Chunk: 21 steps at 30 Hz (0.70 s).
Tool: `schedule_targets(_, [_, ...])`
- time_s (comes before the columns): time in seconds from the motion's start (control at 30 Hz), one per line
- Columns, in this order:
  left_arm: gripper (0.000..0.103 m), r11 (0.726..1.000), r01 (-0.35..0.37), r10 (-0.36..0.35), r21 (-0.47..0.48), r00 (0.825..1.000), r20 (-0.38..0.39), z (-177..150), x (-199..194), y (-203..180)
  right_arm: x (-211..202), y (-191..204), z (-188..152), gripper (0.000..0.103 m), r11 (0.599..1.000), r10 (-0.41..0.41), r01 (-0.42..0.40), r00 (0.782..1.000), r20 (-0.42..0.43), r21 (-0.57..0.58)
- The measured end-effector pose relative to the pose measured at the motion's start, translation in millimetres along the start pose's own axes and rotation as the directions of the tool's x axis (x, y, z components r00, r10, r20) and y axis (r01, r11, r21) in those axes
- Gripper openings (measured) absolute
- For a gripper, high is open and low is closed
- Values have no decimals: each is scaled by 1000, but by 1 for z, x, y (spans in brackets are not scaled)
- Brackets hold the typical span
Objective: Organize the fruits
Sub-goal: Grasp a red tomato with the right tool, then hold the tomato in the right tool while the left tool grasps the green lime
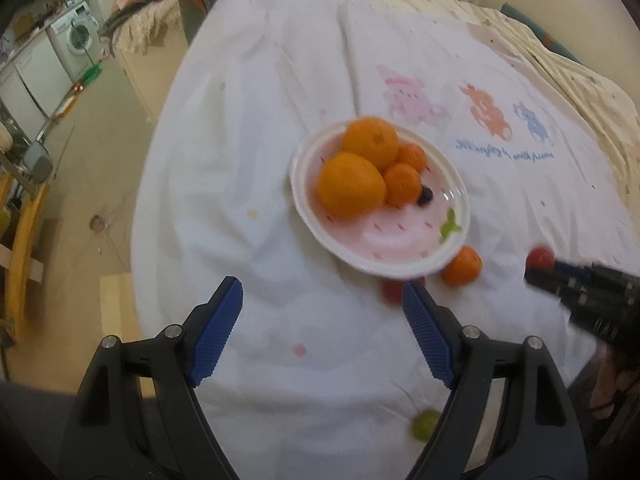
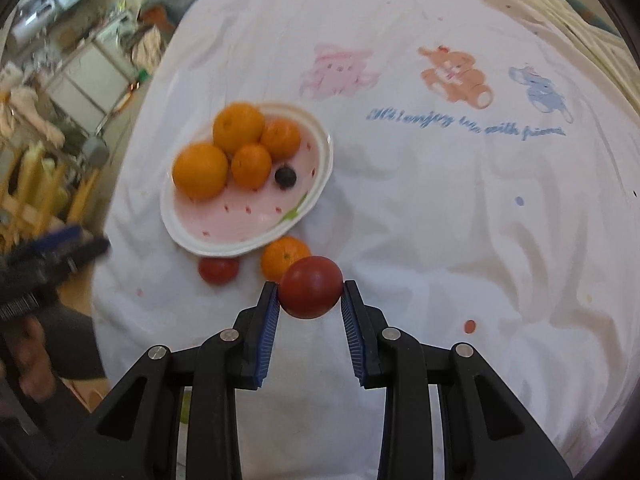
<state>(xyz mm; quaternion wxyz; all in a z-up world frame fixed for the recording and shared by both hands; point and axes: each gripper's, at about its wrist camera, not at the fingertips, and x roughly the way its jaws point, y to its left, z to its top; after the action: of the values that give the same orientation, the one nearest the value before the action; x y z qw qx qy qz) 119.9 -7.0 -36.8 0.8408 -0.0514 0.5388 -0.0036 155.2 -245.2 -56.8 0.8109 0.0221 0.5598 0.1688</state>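
Clamping red tomato (image 2: 311,287): right tongs (image 2: 310,290)

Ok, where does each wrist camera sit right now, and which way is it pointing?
Left wrist view: rides the open left gripper, above the cloth's near edge, looking forward and down at the plate of oranges; the right gripper reaches in from the right with a red tomato.
Right wrist view: rides the right gripper, shut on the red tomato, facing the plate ahead-left; the left gripper and a hand show at left.
Shared: plate, loose tangerine, second tomato, cartoon-animal cloth.
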Motion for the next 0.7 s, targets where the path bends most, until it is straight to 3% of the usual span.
schedule_targets(0.3, [78,994,101,-105,-37,984,-145,-58,8,-31,-31,-3,-1,33,996,68,-72,995,77,44])
schedule_targets(0.47, [62,990,140,-141,-22,964,-226,-92,19,-56,-40,-2,-3,33,994,97,-101,990,98,39])
schedule_targets(0.7, [42,989,147,-142,-2,949,-282,-114,32,-81,-44,-3,-4,33,995,93,-97,990,107,36])
